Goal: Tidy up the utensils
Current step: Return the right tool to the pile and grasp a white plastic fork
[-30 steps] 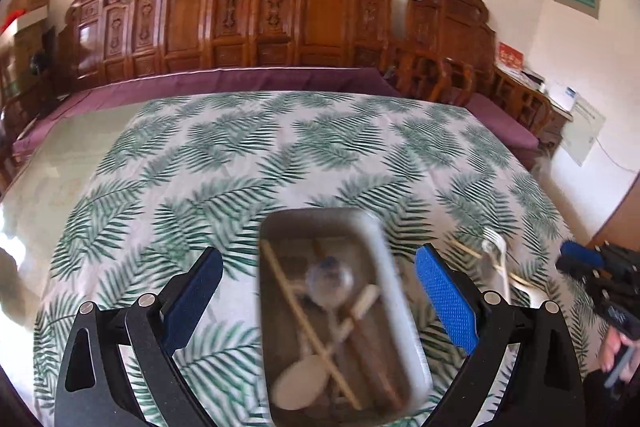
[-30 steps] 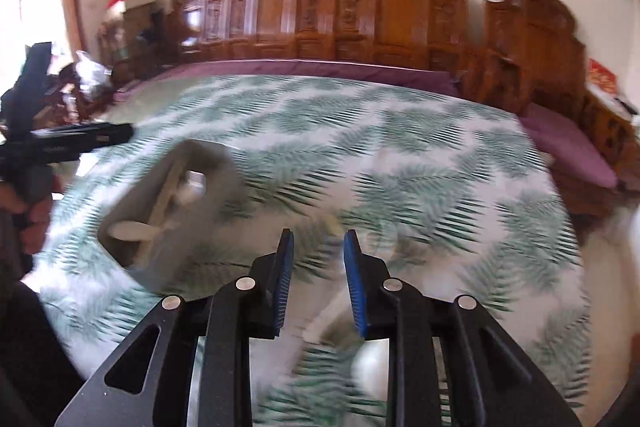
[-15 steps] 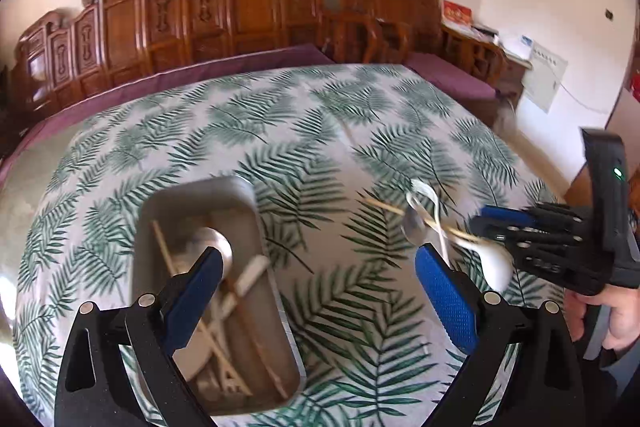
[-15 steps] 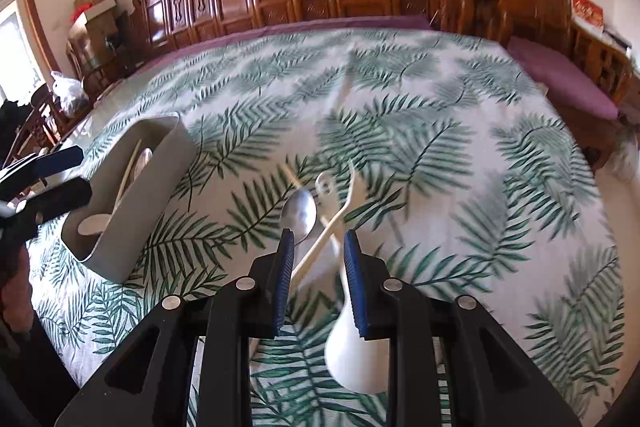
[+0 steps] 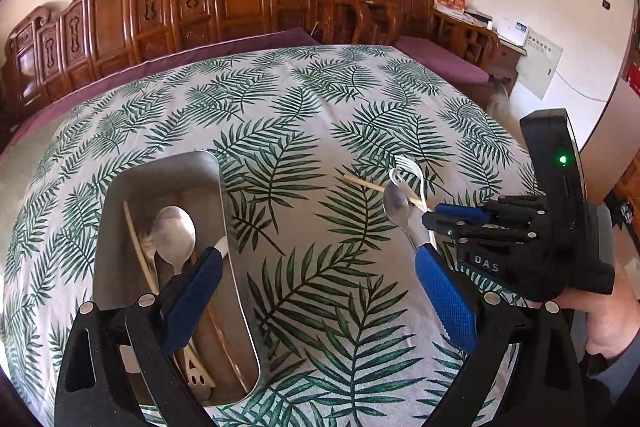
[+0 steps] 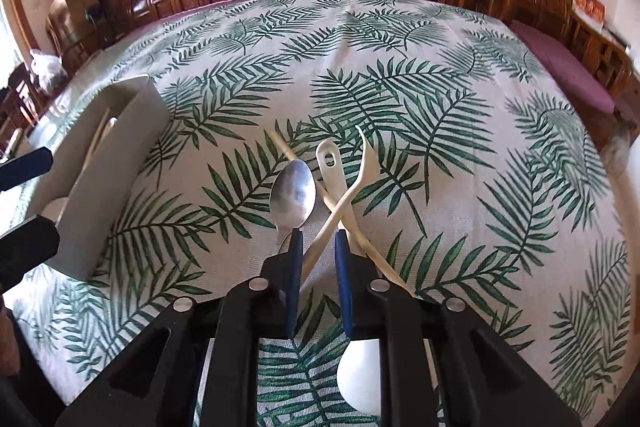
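While narrowly parted, right gripper (image 6: 316, 241) straddles fork (image 6: 340, 203) handle | left gripper (image 5: 316, 275) wide apart

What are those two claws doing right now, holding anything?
Left gripper: open, holding nothing.
Right gripper: partly open over the loose utensils, nothing gripped.

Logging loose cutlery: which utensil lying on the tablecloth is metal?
The metal spoon, leftmost of the pile ahead of the right gripper. Its bowl is shiny and grey; the fork, ladle-type spoon and chopstick are cream-coloured.

"DAS" in white — on the right tool (image 5: 448, 223) body
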{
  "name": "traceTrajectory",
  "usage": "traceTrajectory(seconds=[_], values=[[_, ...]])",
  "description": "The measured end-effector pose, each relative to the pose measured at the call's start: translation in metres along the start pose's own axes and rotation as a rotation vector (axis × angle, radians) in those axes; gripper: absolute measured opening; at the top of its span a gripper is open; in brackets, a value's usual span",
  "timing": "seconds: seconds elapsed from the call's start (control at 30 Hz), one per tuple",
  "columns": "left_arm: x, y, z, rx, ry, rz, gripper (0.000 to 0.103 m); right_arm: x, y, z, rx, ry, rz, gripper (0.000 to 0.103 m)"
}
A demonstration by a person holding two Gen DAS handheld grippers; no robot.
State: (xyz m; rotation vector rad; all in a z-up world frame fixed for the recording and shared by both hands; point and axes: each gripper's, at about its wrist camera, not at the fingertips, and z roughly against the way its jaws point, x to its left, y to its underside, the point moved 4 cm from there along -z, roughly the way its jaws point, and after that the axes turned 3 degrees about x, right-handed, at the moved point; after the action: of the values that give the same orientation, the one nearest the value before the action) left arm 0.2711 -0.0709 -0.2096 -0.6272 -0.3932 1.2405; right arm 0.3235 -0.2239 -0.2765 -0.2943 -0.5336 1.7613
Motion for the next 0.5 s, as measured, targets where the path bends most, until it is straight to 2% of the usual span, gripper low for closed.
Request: traceTrajectory(seconds=[0.27, 0.3, 0.37, 0.5], values=[[-0.004, 0.004, -0.001, 0.004, -0.004, -0.01, 0.093, 0.003, 0.003, -0.005, 0.035, 0.066, 0.019, 0.012], [-0.004, 0.004, -0.002, 0.004, -0.003, -0.011, 0.093, 0.002, 0.004, -0.006, 0.036, 0.066, 0.015, 0.012], [-0.004, 0.004, -0.002, 0.004, -0.003, -0.01, 0.093, -0.002, 0.004, -0.004, 0.035, 0.062, -0.003, 0.005], [-0.005, 0.005, -0.003, 0.007, -0.007, -0.008, 0.093, -0.011, 0.002, 0.004, 0.014, 0.03, -0.04, 0.004]])
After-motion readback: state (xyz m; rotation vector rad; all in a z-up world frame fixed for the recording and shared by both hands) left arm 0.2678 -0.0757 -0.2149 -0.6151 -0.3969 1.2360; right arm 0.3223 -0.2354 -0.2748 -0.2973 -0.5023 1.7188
